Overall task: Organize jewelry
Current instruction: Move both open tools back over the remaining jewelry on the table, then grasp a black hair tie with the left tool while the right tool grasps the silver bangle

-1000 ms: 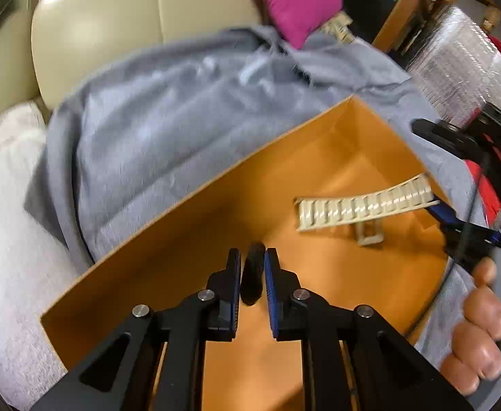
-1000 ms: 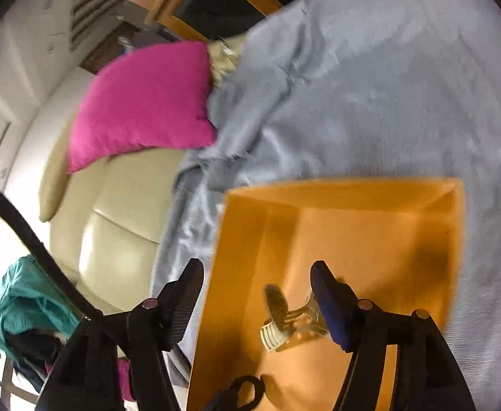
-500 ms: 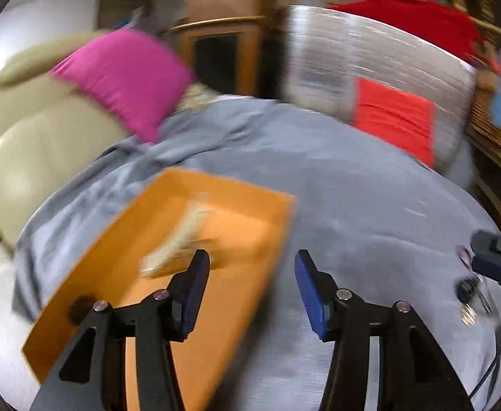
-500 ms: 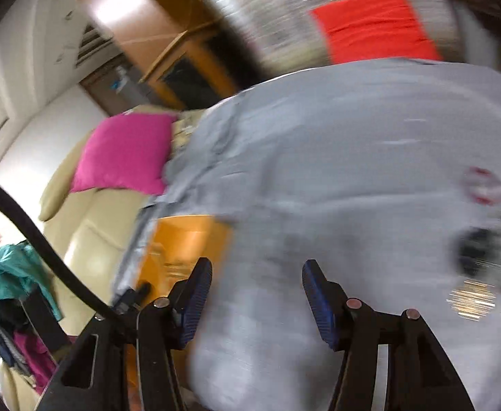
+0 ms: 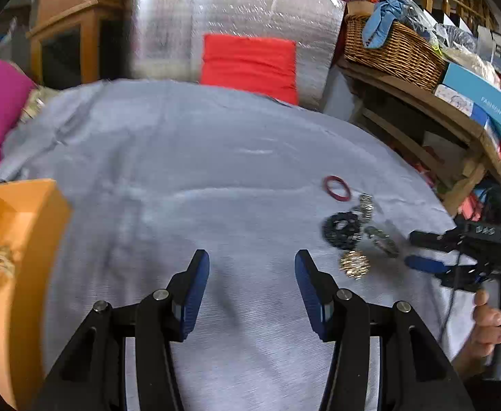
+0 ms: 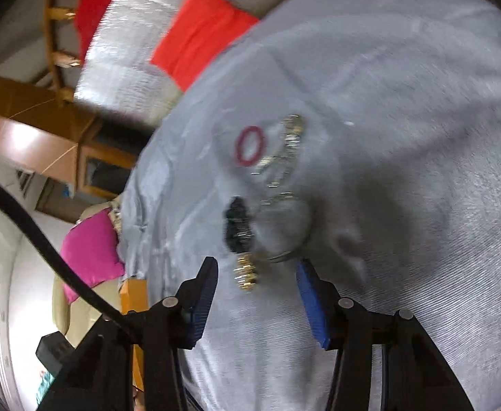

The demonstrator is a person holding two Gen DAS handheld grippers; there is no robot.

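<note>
nearest piece: gold bracelet [image 6: 247, 275], just ahead of the right gripper [image 6: 257, 286], between its tips
right jaws: half open, closing, gripping nothing yet
left gripper [image 5: 252, 286]: half open, empty (pile off to its right)

Grey cloth [image 5: 216, 157]; orange box [image 5: 17, 239]; maroon ring [image 5: 336, 184]; black bracelet [image 5: 341, 229]; gold piece [image 5: 355, 263]; blue claw pads [image 5: 195, 294].

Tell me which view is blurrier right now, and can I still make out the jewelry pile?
Right wrist view: heavy motion smear, the red ring and gold piece only rough shapes. Left wrist view: sharper, black bracelet readable, orange box smeared at the edge.
</note>
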